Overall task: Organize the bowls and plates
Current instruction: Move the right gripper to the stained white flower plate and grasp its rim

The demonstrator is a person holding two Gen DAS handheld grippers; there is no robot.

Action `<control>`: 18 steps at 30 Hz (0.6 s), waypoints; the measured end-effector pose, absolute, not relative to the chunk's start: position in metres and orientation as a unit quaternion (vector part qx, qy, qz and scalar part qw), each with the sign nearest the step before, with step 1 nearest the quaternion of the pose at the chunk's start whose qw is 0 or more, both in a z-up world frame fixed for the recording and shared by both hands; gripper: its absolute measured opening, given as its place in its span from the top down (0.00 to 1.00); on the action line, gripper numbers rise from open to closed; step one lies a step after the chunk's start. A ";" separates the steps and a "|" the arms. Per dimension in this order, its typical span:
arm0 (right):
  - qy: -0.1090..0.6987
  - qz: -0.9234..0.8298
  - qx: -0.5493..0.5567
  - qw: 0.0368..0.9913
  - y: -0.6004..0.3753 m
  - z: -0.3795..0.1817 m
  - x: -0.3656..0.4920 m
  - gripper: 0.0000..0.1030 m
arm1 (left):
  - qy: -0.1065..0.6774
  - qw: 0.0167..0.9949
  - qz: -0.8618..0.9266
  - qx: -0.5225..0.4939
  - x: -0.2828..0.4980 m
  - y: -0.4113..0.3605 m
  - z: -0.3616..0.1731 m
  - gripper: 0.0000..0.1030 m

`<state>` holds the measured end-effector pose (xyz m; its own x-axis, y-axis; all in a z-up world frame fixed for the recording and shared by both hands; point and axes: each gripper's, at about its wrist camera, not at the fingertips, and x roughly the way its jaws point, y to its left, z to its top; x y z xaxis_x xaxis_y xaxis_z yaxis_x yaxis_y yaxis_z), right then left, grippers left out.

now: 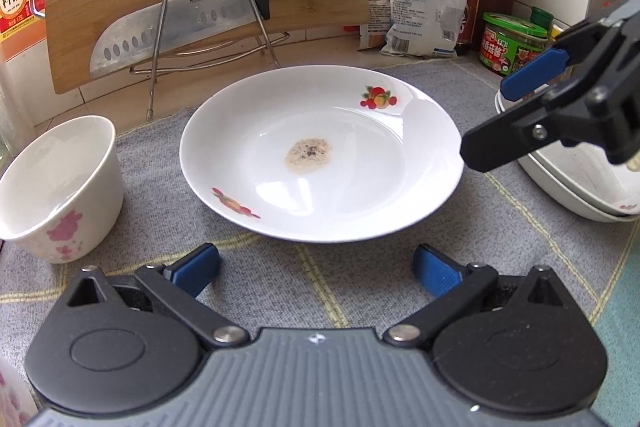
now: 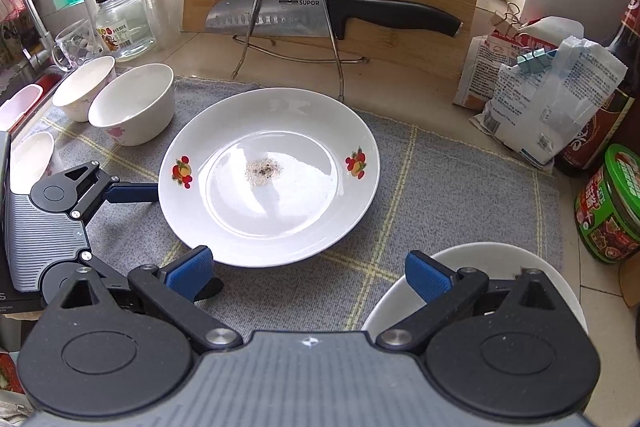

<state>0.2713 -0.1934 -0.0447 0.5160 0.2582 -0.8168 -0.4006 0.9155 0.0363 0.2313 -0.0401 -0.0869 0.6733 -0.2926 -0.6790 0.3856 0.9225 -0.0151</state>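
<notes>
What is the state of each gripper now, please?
Left gripper: open, holding nothing, just before the plate.
Right gripper: open, holding nothing.

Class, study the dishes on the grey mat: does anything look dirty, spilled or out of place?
Yes. The fruit-patterned plate carries a brownish speckled patch of residue at its centre, so it looks unwashed. The bowls beside it look clean.
</notes>
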 end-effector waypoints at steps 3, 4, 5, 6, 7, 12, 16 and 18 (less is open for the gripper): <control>0.460 0.204 -0.082 0.860 -0.194 -0.049 0.290 0.00 | 0.353 0.915 -0.184 0.062 0.235 -0.041 -0.088 0.00; 0.462 0.208 -0.087 0.858 -0.193 -0.052 0.298 0.00 | 0.352 0.916 -0.183 0.062 0.236 -0.041 -0.088 0.00; 0.463 0.210 -0.092 0.856 -0.192 -0.053 0.304 0.00 | 0.350 0.916 -0.184 0.062 0.237 -0.041 -0.088 0.00; 0.465 0.214 -0.097 0.854 -0.191 -0.056 0.311 0.00 | 0.349 0.917 -0.185 0.062 0.237 -0.041 -0.088 0.00; 0.467 0.218 -0.099 0.851 -0.190 -0.058 0.317 0.00 | 0.347 0.917 -0.186 0.062 0.237 -0.040 -0.088 0.00; 0.489 0.238 -0.089 0.834 -0.189 -0.070 0.347 0.00 | 0.344 0.917 -0.192 0.063 0.238 -0.038 -0.089 0.00; 0.510 0.259 -0.079 0.817 -0.188 -0.082 0.370 0.00 | 0.344 0.916 -0.197 0.065 0.237 -0.038 -0.089 0.00; 0.519 0.271 -0.069 0.807 -0.187 -0.087 0.379 0.00 | 0.339 0.917 -0.201 0.066 0.236 -0.037 -0.089 0.00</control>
<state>0.3793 -0.1873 -0.0871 0.3135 0.3665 -0.8760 -0.5091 0.8436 0.1708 0.2364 -0.0369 -0.0894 0.6889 -0.3242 -0.6482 0.4143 0.9100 -0.0148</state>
